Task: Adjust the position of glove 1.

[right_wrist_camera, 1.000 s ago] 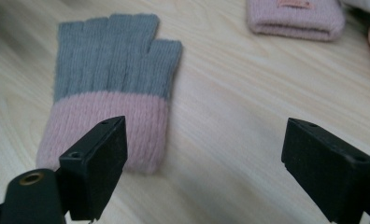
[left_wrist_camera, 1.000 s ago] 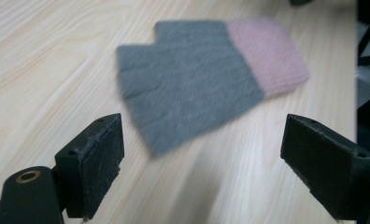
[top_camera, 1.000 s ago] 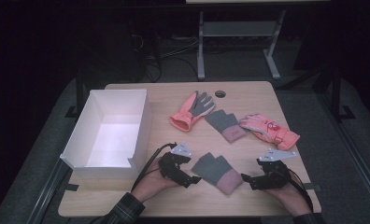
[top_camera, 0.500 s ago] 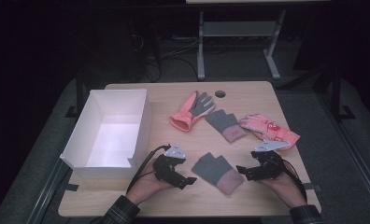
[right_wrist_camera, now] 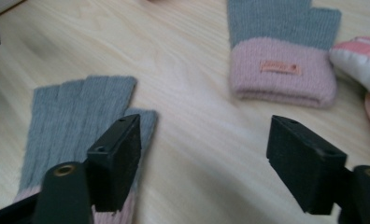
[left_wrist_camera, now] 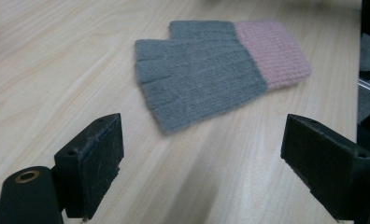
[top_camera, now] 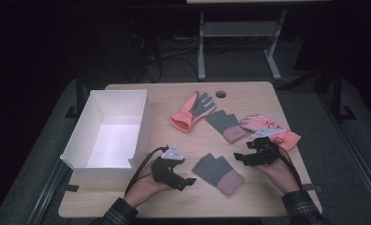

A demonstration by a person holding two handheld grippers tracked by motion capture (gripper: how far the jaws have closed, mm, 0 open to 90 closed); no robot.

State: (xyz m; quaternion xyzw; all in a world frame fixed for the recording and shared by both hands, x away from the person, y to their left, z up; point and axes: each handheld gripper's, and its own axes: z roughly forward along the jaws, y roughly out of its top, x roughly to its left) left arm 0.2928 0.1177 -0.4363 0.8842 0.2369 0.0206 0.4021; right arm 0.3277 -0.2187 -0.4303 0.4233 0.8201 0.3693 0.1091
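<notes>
Flat between both spread grippers, left gripper [top_camera: 189, 181] and right gripper [top_camera: 238, 155], lies the grey-pink mitten [top_camera: 218, 173].

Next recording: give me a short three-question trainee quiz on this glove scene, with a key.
1. True or false: the white box holds a glove.
2. Which lies nearest the left gripper? A) the grey-and-pink knit glove B) the orange-and-grey glove C) the pink glove
3. Does the right gripper hold anything?

Key: 1. False, it shows only bare white inside. 2. A. 3. No; its fingers have just been closing but stand apart over the table, gripping nothing.
</notes>
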